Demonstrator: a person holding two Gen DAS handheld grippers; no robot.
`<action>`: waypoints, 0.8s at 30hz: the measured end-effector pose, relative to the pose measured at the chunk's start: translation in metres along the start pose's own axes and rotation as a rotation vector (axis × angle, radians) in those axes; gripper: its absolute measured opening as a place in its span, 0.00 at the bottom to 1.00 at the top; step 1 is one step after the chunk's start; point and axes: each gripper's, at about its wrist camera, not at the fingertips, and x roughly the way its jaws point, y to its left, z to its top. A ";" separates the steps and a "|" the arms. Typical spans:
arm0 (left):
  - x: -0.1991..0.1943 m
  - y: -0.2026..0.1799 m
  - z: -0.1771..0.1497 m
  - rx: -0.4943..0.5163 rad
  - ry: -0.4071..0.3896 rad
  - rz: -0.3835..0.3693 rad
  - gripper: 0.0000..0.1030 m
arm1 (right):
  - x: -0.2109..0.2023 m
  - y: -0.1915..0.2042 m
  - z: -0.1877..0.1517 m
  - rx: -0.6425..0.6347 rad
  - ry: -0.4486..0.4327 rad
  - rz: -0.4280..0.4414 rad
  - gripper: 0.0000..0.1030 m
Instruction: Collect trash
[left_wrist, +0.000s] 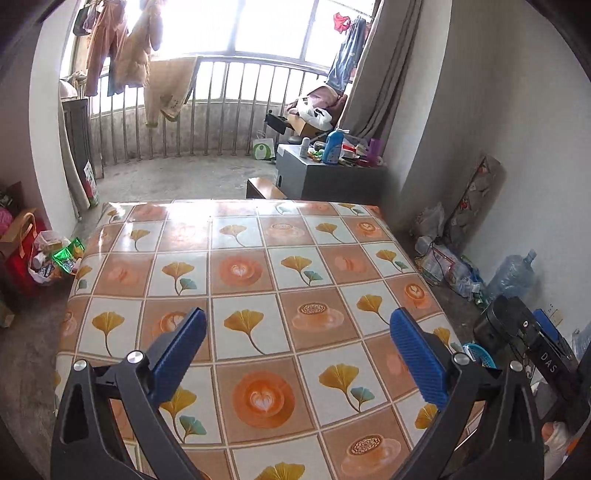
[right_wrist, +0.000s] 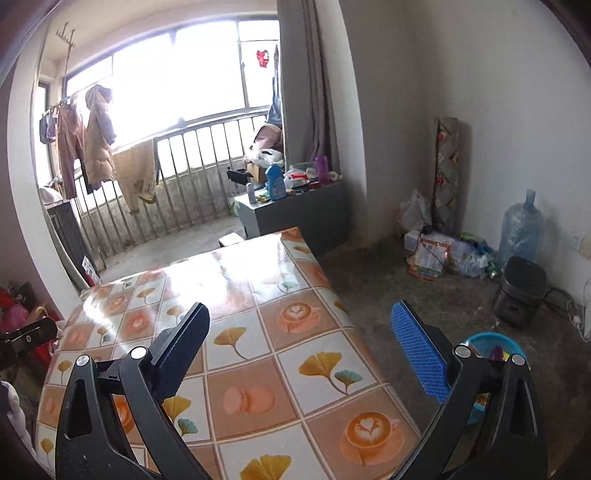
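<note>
The table, under a glossy cloth of ginkgo leaves and coffee cups, has nothing lying on it in either view. My left gripper hangs open over its near half, blue pads wide apart with only cloth between them. My right gripper is open too, straddling the table's right edge with nothing between its fingers. A blue plastic basket holding a few coloured scraps stands on the floor, partly hidden behind the right finger. The same basket shows beside the table in the left wrist view.
Wrappers and plastic bags lie along the right wall beside a large water jug and a dark bin-like appliance. A bag of packets sits on the floor left of the table. A cluttered grey cabinet stands beyond it.
</note>
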 end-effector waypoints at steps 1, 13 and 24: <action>0.000 -0.002 -0.006 0.005 0.001 0.004 0.95 | -0.001 0.007 -0.001 -0.032 0.002 -0.003 0.92; 0.036 -0.022 -0.070 0.023 0.210 0.081 0.95 | -0.013 0.031 -0.053 -0.210 0.198 -0.122 0.92; 0.044 -0.037 -0.082 0.103 0.267 0.112 0.95 | -0.018 0.008 -0.091 -0.219 0.373 -0.249 0.92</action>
